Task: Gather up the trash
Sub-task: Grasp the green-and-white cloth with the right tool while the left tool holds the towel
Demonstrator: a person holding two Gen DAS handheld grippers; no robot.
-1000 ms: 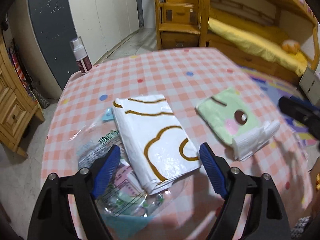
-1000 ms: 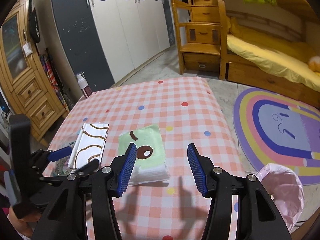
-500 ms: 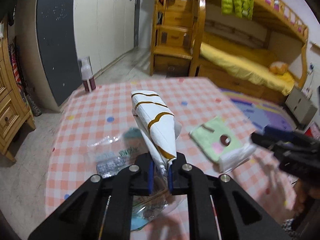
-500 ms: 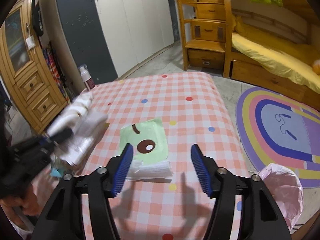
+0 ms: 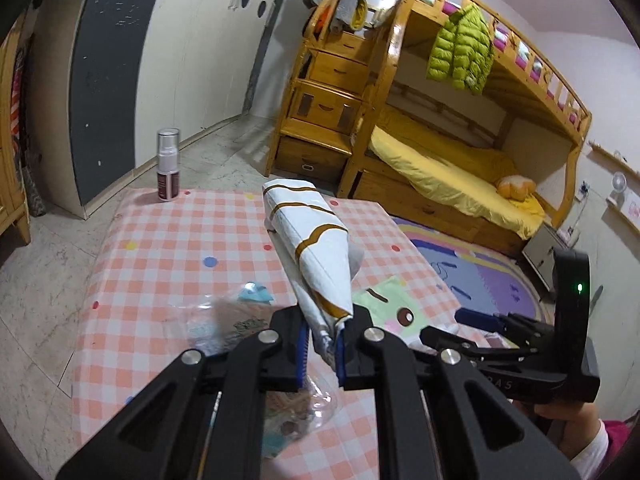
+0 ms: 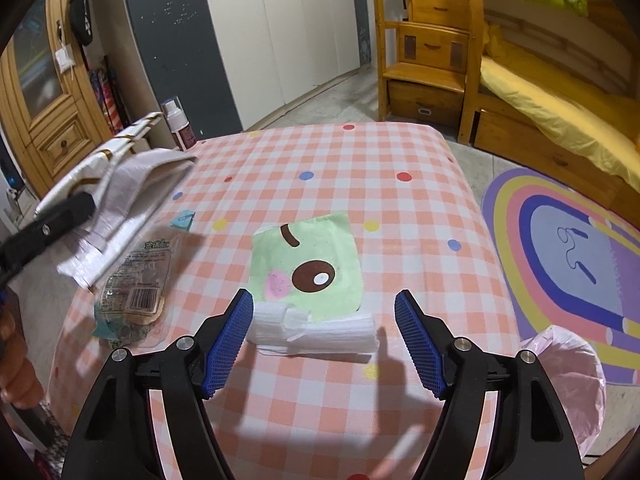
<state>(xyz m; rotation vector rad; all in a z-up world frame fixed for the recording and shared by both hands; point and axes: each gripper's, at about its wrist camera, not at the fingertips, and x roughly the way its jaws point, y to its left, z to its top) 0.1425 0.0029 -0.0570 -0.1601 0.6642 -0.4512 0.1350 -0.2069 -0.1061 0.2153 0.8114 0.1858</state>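
Both wrist views slant down, close – sharing the checked table [image 5: 168,240]

The far half of the checked table [image 6: 360,160] is left bare; a spray bottle [image 6: 178,124] stands at what seems its left corner.

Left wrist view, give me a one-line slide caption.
Left gripper shut on a white, brown-striped wrapper, lifted above the pink checked tablecloth and a clear plastic packet.
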